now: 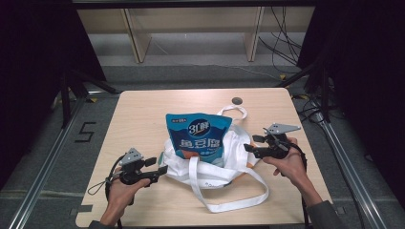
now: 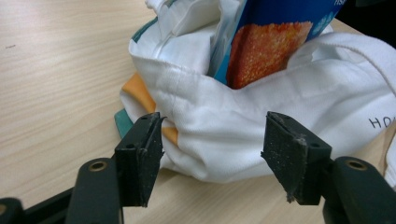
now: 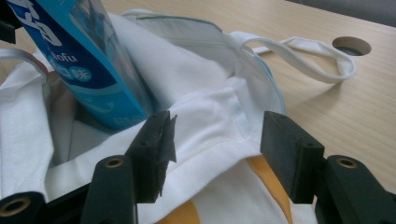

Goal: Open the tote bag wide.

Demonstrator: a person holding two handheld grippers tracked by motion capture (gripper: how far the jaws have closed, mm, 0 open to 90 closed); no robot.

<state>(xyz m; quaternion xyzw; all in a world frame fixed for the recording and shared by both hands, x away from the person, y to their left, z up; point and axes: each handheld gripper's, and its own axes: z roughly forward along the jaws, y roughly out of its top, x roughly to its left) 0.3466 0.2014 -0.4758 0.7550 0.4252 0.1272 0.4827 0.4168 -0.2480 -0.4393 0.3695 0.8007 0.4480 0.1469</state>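
Both tongs stand open at the white tote bag, the left tongs at its near-left edge, the right tongs at its rim opposite, neither gripping cloth. Between them the blue snack pouch sits partly in the bag's mouth, most of it sticking out, so packing looks half done. Beyond lie the pale wooden bench, then grey floor and a wooden frame.

At the frame's centre a bag lies on the table, with a packet standing in its mouth. A strap trails toward the lower edge; a hole sits behind, toward the top.
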